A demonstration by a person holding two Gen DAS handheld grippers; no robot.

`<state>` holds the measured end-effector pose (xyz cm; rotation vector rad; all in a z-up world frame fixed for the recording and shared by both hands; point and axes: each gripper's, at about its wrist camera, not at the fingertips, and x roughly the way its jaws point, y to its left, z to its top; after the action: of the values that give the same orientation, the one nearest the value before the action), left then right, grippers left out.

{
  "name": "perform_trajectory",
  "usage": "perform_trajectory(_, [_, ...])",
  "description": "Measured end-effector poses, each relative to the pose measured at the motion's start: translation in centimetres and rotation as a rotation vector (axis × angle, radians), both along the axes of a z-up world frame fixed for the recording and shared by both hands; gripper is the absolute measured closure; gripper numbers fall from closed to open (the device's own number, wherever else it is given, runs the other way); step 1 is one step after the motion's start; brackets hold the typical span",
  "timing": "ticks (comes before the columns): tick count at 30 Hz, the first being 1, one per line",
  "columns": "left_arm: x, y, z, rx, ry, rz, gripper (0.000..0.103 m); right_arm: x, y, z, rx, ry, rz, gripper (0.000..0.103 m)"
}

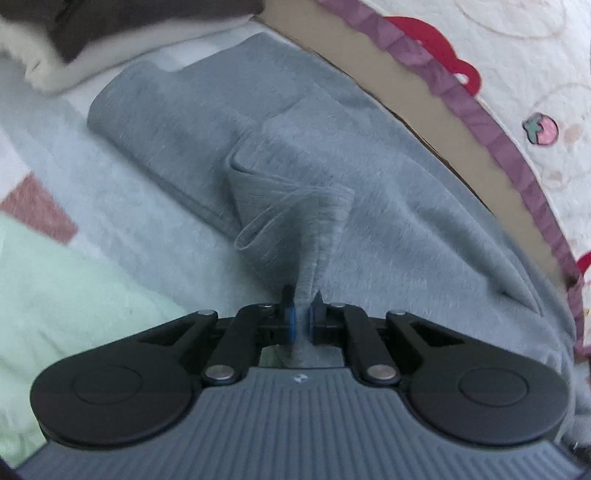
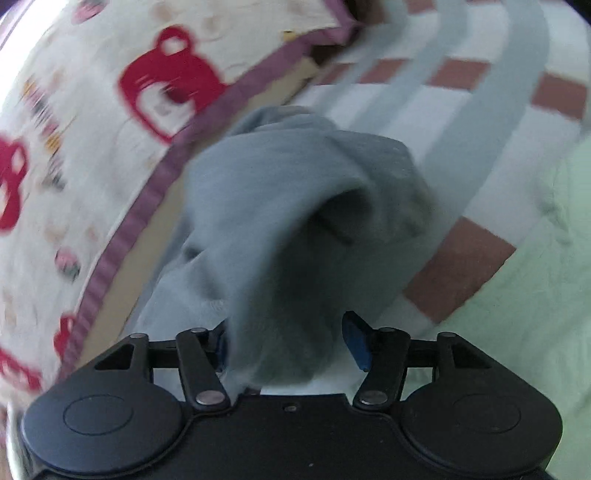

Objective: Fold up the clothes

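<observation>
1. While the grey garment [image 1: 303, 147] is lying partly doubled on the checked bedsheet [image 1: 122, 229] beside a printed quilt [image 1: 517, 55], the left gripper [image 1: 302, 317] is pinching a bunched ridge of it, jaws pressed close.
2. The right gripper [image 2: 288, 343] is standing with jaws spread, a thick hanging fold between them; whether it is gripping, I cannot tell.
3. It is looking soft, limp and light, so hems or corners should be offering the best hold.
4. Only the left view is showing the flat folded part and a dark pile [image 1: 110, 26]; only the right is showing the lifted bulge.
</observation>
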<state>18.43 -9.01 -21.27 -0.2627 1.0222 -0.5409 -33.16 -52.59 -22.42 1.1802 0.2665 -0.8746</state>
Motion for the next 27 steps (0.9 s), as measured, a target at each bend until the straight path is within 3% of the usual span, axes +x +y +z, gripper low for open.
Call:
perform_trajectory(2, [-0.8, -0.6, 1.6, 0.066, -0.124, -0.031, 0.099, -0.4, -0.8, -1.6, 0.097, -0.104, -0.059, 0.038])
perform_trajectory(3, [-1.6, -0.5, 3.0, 0.075, -0.203, -0.044, 0.099, -0.6, -1.2, -2.3, 0.142, -0.154, -0.086, 0.047])
perform_trajectory(4, [-2.4, -0.4, 4.6, 0.078, -0.286, -0.056, 0.099, -0.4, -1.4, -2.3, 0.153, -0.181, -0.080, 0.060])
perform_trajectory(5, [-3.2, -0.3, 6.1, 0.081, -0.369, -0.069, 0.099, -0.2, -1.6, -2.2, 0.162, -0.206, -0.072, 0.092])
perform_trajectory(7, [-4.4, 0.5, 9.6, 0.036, -0.450, -0.075, 0.099, 0.2, -2.3, -0.6, 0.135, -0.232, -0.028, 0.093])
perform_trajectory(9, [-5.1, 1.9, 13.1, 0.009, -0.504, -0.054, 0.099, -0.3, -3.5, 1.5, 0.114, -0.326, -0.011, 0.093])
perform_trajectory(14, [-7.2, 8.2, 21.3, -0.036, -0.591, 0.062, 0.099, -1.7, -6.3, 9.5, -0.020, -0.449, 0.086, 0.094])
perform_trajectory(16, [-8.8, 11.5, 22.6, -0.049, -0.574, 0.117, 0.098, -2.1, -5.8, 11.6, -0.056, -0.462, 0.167, 0.094])
perform_trajectory(18, [-10.4, 14.3, 22.0, -0.055, -0.497, 0.142, 0.099, -2.3, -4.1, 11.1, -0.066, -0.379, 0.222, 0.095])
perform_trajectory(21, [-13.1, 16.6, 17.9, 0.094, -0.374, 0.154, 0.099, -2.7, -2.4, 10.9, -0.095, -0.279, 0.280, 0.096])
perform_trajectory(25, [-14.7, 19.4, 13.3, 0.086, -0.199, 0.173, 0.099, -3.3, -1.9, 12.0, -0.162, -0.208, 0.300, 0.096])
perform_trajectory(27, [-14.8, 19.5, 13.1, 0.079, -0.189, 0.174, 0.099, -3.6, -1.6, 12.6, -0.195, -0.172, 0.310, 0.096])
